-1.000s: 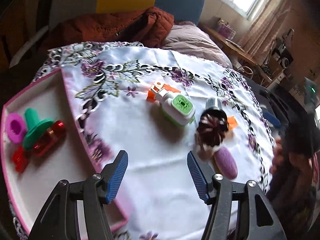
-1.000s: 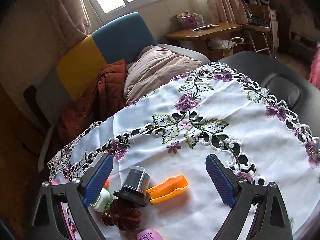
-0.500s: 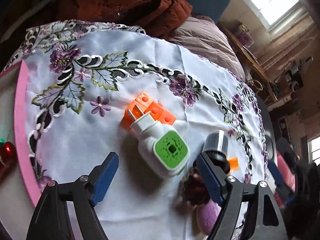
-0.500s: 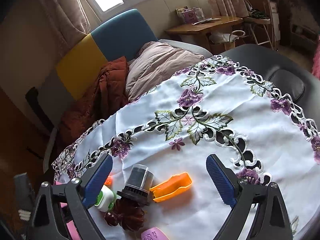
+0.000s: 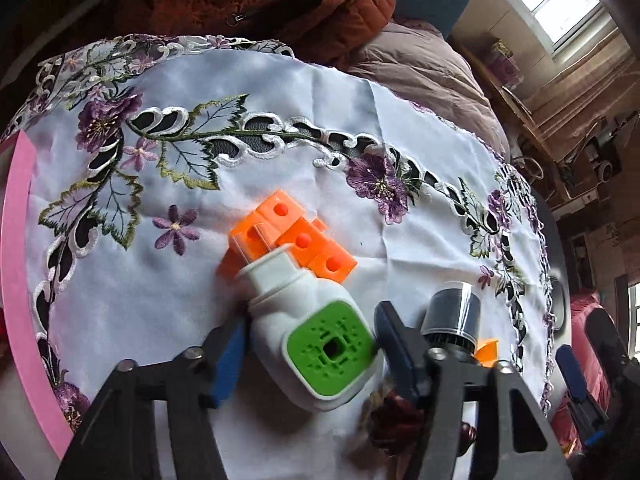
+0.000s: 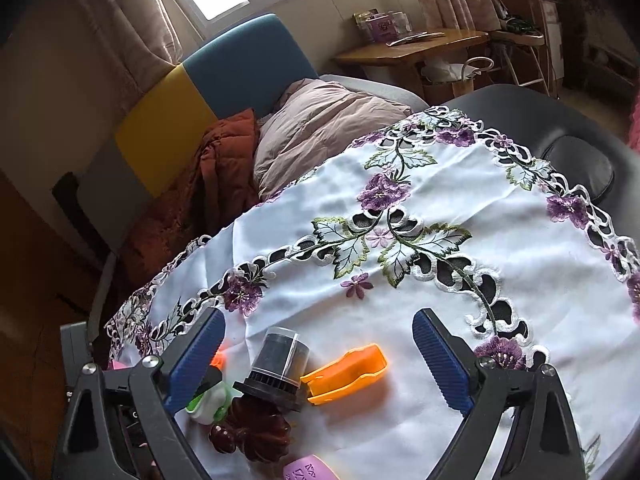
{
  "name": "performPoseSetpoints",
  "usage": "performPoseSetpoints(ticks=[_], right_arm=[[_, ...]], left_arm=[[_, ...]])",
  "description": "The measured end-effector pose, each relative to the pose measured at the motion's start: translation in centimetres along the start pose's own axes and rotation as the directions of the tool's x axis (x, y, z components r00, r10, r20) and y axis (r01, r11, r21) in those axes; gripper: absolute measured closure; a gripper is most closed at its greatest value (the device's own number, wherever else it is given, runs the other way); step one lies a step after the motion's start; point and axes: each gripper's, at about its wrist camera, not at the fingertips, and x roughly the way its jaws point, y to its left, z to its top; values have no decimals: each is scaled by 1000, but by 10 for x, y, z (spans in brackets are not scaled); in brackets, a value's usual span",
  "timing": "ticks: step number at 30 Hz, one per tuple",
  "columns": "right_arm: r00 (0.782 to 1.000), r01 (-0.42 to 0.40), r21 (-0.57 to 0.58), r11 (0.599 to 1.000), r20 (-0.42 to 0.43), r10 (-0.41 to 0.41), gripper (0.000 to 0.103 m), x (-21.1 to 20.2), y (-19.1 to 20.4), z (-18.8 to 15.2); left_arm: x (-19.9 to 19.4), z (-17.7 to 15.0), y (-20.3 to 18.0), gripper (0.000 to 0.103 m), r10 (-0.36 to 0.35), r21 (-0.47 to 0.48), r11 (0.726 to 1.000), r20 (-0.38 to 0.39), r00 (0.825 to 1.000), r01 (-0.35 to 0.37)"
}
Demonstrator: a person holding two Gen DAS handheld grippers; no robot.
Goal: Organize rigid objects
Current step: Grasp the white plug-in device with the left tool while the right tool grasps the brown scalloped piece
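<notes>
White punch [image 5: 316,340], square green perforated face, overlaps orange blocks [image 5: 296,236].

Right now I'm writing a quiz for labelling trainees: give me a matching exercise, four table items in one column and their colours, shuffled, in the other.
Things:
1. punch-shaped gadget between the left gripper fingers
2. clip-like piece lying flat on the cloth
3. ridged cylinder standing on a flared base
4. tray rim at the table edge

Colours:
A. pink
B. white with a green face
C. orange
D. black under a clear cap

Pairs: 1-B, 2-C, 3-D, 4-A
</notes>
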Motion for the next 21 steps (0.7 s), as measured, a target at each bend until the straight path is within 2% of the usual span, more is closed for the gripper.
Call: performPoseSetpoints(ticks=[3,7,10,14,16,18,21], right_arm=[[1000,0,-24,1000,-13,0,8,3,4,-1],[998,-27,-66,997,-50,24,9,9,12,-5],[996,-50,-101,994,-84,42,15,13,19,-9],[992,-55,-195,979,-122,32,34,18,36,-18],[987,-107,-218,970,-144,77,37,18,43,-22],[966,-224,-208,952,-180,188,37,15,49,-24],[955,-269,-261,927,-196,222,37,12,61,-32]], left_arm=[[-9,-9,3,48,-20,61,998,0,1000,20],[-27,-34,14,48,-13,127,992,18,1000,11],[-40,-55,21,48,-8,173,985,31,999,3],[-57,-84,25,49,2,241,971,54,999,-15],[-64,-96,25,49,7,268,963,68,998,-26],[-71,-105,25,50,-1,288,957,76,997,-21],[-85,-119,26,50,-16,312,950,93,996,-14]])
